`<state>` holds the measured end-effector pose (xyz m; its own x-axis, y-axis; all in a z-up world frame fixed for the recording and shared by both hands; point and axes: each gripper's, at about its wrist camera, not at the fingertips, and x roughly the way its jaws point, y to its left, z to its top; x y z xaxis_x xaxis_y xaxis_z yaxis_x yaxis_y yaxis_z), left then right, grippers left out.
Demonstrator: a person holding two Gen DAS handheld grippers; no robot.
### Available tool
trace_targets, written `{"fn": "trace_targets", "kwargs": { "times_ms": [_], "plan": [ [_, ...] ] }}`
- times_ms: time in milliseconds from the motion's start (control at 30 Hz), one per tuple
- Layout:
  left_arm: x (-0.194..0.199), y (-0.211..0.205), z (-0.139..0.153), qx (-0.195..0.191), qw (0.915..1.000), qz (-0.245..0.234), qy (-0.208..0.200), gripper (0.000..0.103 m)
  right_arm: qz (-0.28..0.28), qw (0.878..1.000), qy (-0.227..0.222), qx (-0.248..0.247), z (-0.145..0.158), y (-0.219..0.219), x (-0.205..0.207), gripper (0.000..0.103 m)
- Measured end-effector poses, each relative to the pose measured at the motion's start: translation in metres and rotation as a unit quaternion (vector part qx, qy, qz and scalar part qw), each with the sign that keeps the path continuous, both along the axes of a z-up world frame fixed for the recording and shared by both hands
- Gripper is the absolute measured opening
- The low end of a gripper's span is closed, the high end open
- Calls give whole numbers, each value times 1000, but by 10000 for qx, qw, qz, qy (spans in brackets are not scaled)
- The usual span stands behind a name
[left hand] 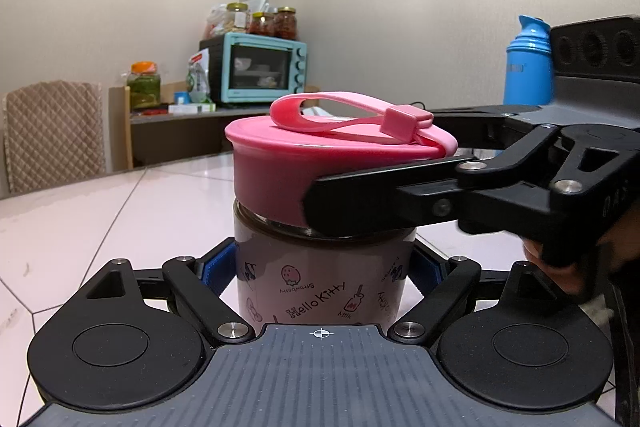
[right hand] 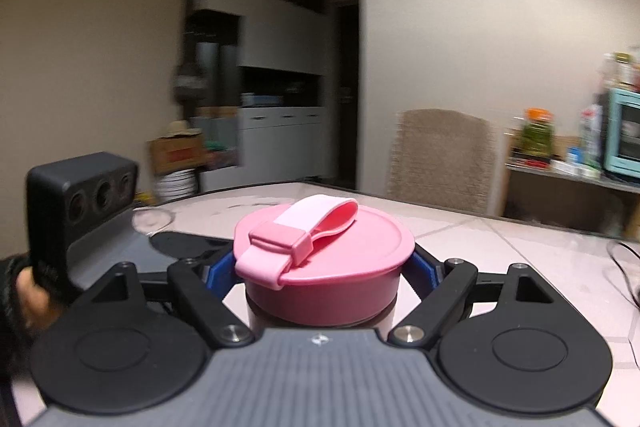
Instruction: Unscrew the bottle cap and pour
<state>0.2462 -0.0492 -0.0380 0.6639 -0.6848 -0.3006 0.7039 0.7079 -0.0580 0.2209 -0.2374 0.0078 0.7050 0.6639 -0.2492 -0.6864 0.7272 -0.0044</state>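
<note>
A glass bottle point(left hand: 320, 279) with cartoon print and dark liquid stands upright on the white tiled table point(left hand: 100, 211). Its wide pink cap point(left hand: 280, 171) carries a pink strap loop. My left gripper point(left hand: 324, 267) is shut on the bottle's body, blue pads on both sides. From the right, my right gripper point(left hand: 384, 163) reaches in and is shut on the cap. In the right wrist view the pink cap point(right hand: 332, 267) sits between the blue pads point(right hand: 420, 267) of my right gripper point(right hand: 324, 275). The left gripper's camera block point(right hand: 80, 195) shows at left, with a hand below it.
A blue thermos point(left hand: 528, 63) stands at the back right. A shelf behind the table holds a teal toaster oven point(left hand: 260, 71) and several jars. A padded chair point(right hand: 444, 159) stands at the table's far edge. A cable point(right hand: 628, 275) lies on the table at right.
</note>
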Motion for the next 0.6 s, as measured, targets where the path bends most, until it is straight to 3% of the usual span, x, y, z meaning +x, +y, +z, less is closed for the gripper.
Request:
{"fn": "trace_targets", "kwargs": {
  "times_ms": [133,333,467,600],
  "plan": [
    [0,0,0,-3,10000,-2,3,90,631,9980,57,14,4,-13,14,85],
    [1,1,0,-4,10000,-2,4,90,884,9961,58,-27,11,-17,19,85],
    [2,1,0,-6,10000,-2,6,90,687,9975,149,-33,14,-12,14,95],
    [2,1,0,-5,10000,-2,6,90,73,9999,88,-55,15,-7,0,96]
  ]
}}
